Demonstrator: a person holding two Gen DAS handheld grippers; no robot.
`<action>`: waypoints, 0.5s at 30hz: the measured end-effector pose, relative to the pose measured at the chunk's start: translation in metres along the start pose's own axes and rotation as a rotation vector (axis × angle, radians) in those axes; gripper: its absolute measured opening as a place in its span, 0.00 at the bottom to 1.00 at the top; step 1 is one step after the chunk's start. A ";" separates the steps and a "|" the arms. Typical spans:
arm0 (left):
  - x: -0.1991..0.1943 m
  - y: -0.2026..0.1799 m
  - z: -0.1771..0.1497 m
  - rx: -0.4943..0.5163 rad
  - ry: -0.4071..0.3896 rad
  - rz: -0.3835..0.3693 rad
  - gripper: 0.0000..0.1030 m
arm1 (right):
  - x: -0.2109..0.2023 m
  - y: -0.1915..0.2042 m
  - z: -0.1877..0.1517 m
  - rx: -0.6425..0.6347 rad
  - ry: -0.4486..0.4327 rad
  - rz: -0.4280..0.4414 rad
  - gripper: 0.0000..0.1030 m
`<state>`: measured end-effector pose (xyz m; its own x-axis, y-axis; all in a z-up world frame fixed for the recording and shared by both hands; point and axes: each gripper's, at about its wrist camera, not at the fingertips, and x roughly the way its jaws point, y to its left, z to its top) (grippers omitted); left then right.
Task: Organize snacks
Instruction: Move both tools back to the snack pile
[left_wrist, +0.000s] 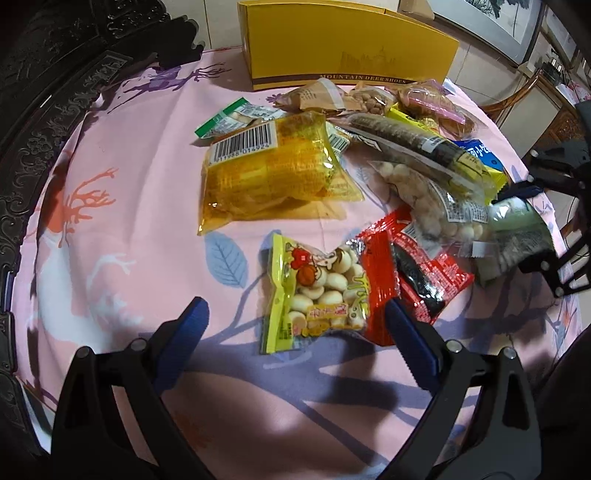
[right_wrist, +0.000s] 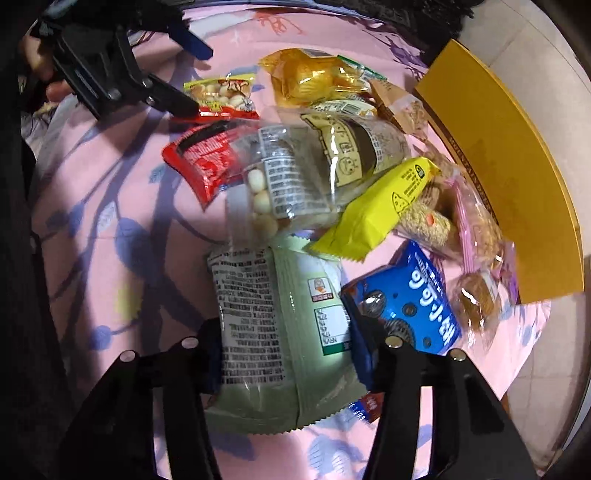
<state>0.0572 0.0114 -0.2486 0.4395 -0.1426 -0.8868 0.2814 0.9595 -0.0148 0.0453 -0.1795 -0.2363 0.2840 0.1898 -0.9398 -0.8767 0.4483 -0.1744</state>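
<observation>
A heap of snack packets lies on the pink patterned tablecloth (left_wrist: 140, 206). My left gripper (left_wrist: 295, 314) is open and points down over a yellow-green packet of round biscuits (left_wrist: 317, 291). That packet lies between its blue fingers (left_wrist: 195, 314), with a red packet (left_wrist: 424, 280) beside the right one. My right gripper (right_wrist: 286, 352) is shut on a pale green packet (right_wrist: 280, 314), its pads against both long edges. Next to it lie a blue cookie packet (right_wrist: 421, 295) and a yellow bar packet (right_wrist: 380, 210).
A yellow shoe box (left_wrist: 347, 48) stands at the far edge of the table. A large clear yellow bag (left_wrist: 269, 173), a clear bag of white balls (right_wrist: 291, 177) and brown snack bags (left_wrist: 332, 98) crowd the middle. Dark carved wood (left_wrist: 44, 122) borders the left side.
</observation>
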 end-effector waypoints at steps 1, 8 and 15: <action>0.002 0.000 0.001 0.003 -0.008 -0.004 0.94 | -0.001 -0.001 -0.001 0.037 0.000 0.011 0.52; 0.012 0.004 0.009 -0.045 -0.025 -0.103 0.67 | -0.001 0.004 -0.008 0.224 0.009 0.040 0.53; 0.012 -0.004 0.007 -0.024 -0.029 -0.142 0.63 | 0.005 0.009 -0.010 0.305 0.020 0.063 0.53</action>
<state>0.0674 0.0037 -0.2564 0.4210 -0.2835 -0.8616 0.3223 0.9347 -0.1501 0.0347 -0.1834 -0.2460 0.2228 0.2099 -0.9520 -0.7344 0.6783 -0.0223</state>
